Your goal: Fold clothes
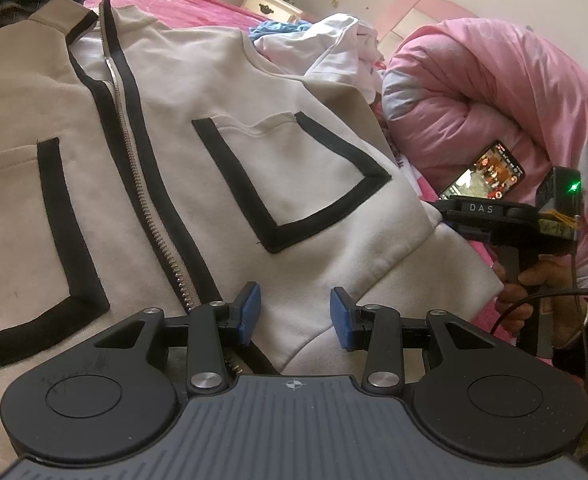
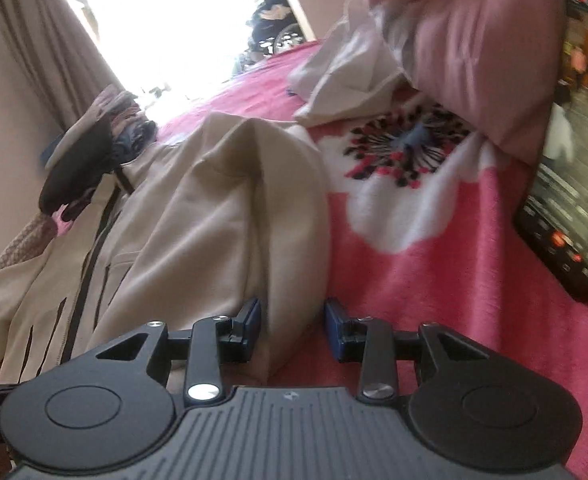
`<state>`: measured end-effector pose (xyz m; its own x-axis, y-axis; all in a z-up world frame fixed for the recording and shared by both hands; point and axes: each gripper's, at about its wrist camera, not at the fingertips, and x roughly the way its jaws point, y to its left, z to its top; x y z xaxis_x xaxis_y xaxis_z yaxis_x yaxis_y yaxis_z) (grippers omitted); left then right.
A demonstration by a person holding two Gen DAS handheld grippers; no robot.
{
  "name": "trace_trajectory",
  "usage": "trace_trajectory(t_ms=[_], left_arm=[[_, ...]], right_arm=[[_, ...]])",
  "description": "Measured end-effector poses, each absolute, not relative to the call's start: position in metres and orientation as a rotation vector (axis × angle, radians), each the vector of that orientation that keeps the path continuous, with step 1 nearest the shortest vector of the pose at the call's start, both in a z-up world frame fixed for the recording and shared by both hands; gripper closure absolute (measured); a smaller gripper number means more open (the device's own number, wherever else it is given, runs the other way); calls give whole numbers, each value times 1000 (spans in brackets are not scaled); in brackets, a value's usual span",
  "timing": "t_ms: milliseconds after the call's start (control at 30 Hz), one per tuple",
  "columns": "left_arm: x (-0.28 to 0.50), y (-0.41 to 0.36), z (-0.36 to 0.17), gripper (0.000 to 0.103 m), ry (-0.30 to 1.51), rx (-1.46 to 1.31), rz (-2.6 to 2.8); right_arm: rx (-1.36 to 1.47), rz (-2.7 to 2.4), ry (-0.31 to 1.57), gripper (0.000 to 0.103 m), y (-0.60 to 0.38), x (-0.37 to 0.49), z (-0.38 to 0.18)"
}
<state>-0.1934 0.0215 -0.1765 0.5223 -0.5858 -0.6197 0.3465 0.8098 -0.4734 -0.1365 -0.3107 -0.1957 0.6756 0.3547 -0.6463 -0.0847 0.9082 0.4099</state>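
A cream zip jacket (image 1: 294,168) with black trim lies spread front up on the pink bed, its zipper (image 1: 134,152) running down the middle. My left gripper (image 1: 296,314) hovers open over the jacket's lower hem, its blue pads (image 1: 250,312) apart and the cloth flat beneath them. In the right wrist view the jacket's folded sleeve (image 2: 234,220) runs toward me. Its end lies between the pads of my right gripper (image 2: 293,322), which stands open and does not pinch it. A hand (image 1: 534,280) holds that gripper's handle at the jacket's right edge.
A lit phone (image 1: 486,172) (image 2: 566,160) lies on the flowered pink blanket (image 2: 406,240) right of the jacket. A rolled pink quilt (image 1: 494,92) and a heap of white clothes (image 1: 326,44) sit behind. Dark folded clothes (image 2: 90,160) lie at the far left.
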Motion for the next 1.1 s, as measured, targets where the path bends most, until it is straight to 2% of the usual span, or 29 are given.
trace_trajectory(t_ms=[367, 567, 633, 700, 800, 933, 1100], left_arm=[[-194, 23, -178, 65, 855, -327, -571], [-193, 23, -178, 65, 853, -329, -570], [-193, 23, -179, 65, 852, -330, -570], [-193, 24, -180, 65, 850, -328, -571], [-193, 23, -180, 65, 849, -325, -572], [-192, 23, -180, 65, 853, -324, -570], [-193, 22, -179, 65, 850, -301, -571]], right_arm=[[495, 312, 818, 64, -305, -134, -198], [798, 371, 885, 65, -317, -131, -215], [901, 382, 918, 69, -322, -129, -225], [932, 385, 945, 86, -326, -125, -227], [579, 375, 878, 95, -317, -120, -184], [140, 378, 760, 97, -296, -112, -127], [-318, 218, 581, 99, -271, -103, -96]])
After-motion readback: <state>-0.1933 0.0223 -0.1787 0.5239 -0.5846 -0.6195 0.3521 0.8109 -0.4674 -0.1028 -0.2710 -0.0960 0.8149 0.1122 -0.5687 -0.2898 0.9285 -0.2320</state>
